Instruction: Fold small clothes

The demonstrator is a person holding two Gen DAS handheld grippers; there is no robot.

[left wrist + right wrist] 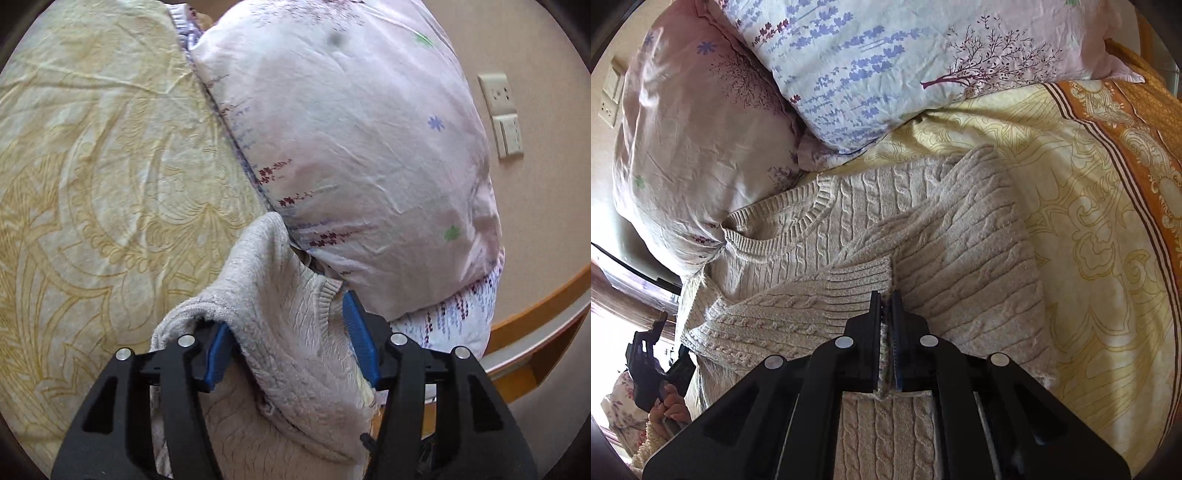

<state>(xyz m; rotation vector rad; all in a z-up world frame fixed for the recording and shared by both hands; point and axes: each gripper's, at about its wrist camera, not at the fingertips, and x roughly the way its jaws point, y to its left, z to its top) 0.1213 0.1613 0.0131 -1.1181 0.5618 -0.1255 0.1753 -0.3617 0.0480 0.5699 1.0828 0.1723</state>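
Note:
A beige cable-knit sweater [849, 236] lies on the yellow patterned bedsheet [1089, 229], its neckline toward the pillows. One sleeve is folded across the body. My right gripper [885, 299] is shut on the sweater's ribbed sleeve cuff [860, 280], low over the body. In the left wrist view my left gripper [286, 332] stands open, its blue pads [218, 350] apart, with a bunched fold of the sweater [288, 332] between them, close to a pillow. The left gripper also shows in the right wrist view [661, 365], at the far left beside the bed.
Two pink floral pillows [701, 147] [886, 66] lie against the sweater's top edge. An orange patterned blanket border [1137, 122] runs along the right. A wall with sockets [502, 114] and a wooden bed frame [535, 314] lie beyond the pillow.

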